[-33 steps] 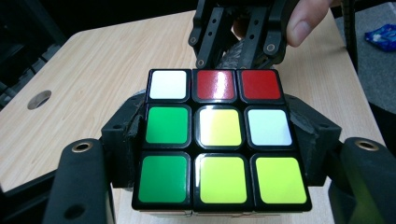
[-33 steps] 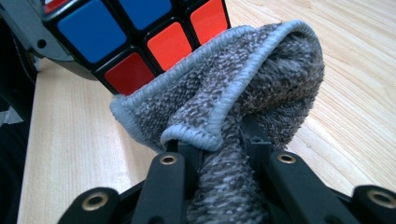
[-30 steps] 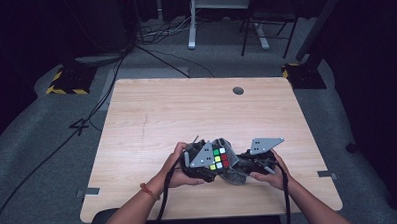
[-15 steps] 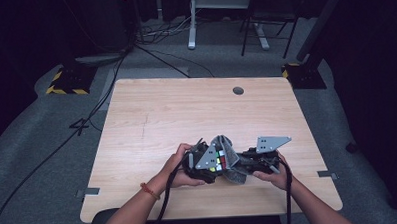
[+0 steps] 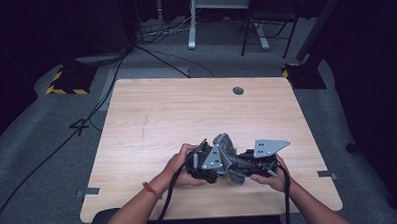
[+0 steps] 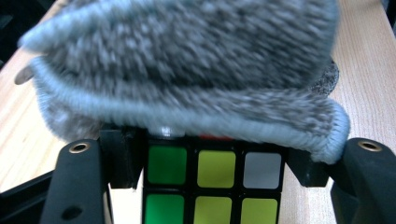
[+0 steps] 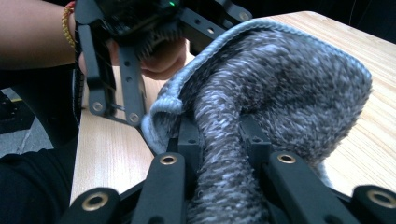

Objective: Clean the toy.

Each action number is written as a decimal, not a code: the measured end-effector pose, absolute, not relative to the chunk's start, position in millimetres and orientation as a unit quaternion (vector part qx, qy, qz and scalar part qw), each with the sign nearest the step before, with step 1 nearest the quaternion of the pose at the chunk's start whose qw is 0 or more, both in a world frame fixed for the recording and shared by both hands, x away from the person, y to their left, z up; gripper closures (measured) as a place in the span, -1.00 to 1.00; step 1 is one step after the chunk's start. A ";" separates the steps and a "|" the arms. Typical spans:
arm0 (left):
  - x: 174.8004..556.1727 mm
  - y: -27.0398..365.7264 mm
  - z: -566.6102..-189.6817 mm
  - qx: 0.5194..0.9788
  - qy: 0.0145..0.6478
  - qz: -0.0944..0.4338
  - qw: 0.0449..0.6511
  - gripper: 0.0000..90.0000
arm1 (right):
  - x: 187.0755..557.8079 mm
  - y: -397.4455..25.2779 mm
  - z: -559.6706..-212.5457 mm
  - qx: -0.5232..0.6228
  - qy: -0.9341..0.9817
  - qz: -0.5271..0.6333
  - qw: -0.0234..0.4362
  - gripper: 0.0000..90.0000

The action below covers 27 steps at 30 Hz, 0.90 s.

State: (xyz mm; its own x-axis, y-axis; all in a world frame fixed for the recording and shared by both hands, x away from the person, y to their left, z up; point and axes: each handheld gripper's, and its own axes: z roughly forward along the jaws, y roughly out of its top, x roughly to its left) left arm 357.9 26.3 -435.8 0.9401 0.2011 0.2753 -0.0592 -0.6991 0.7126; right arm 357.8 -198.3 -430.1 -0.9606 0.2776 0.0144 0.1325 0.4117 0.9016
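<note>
Under the grey sock (image 6: 187, 70), most of the cube (image 6: 212, 182) is hidden.

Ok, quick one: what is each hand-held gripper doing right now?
Left hand-held gripper: shut on the puzzle cube, jaws on either side of it.
Right hand-held gripper: shut on the grey sock, pulling it over the cube.

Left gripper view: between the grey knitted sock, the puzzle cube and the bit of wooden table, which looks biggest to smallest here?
1. Grey knitted sock, spanning most of the picture.
2. Puzzle cube and wooden table: too close to rank. The sock drapes over the cube's top, and both lie partly hidden. Nearness to the camera inflates sock and cube.
</note>
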 end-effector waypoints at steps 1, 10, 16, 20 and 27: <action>358.2 26.1 -436.3 0.907 0.040 0.169 0.383 -0.28 | 357.8 -198.0 -430.4 0.121 0.838 0.527 0.069 0.67; 357.2 38.4 -423.2 0.887 0.053 0.175 0.424 -0.27 | 372.4 -210.8 -443.4 0.167 0.849 0.493 0.094 0.68; 353.5 44.9 -416.0 0.871 0.046 0.173 0.457 -0.27 | 381.6 -212.2 -453.6 0.184 0.850 0.489 0.059 0.67; 353.1 46.1 -414.9 0.865 0.044 0.162 0.472 -0.27 | 384.5 -211.5 -459.4 0.181 0.838 0.515 0.012 0.67; 355.4 50.7 -415.5 0.863 0.046 0.154 0.480 -0.29 | 386.6 -217.7 -459.0 0.183 0.814 0.550 -0.025 0.69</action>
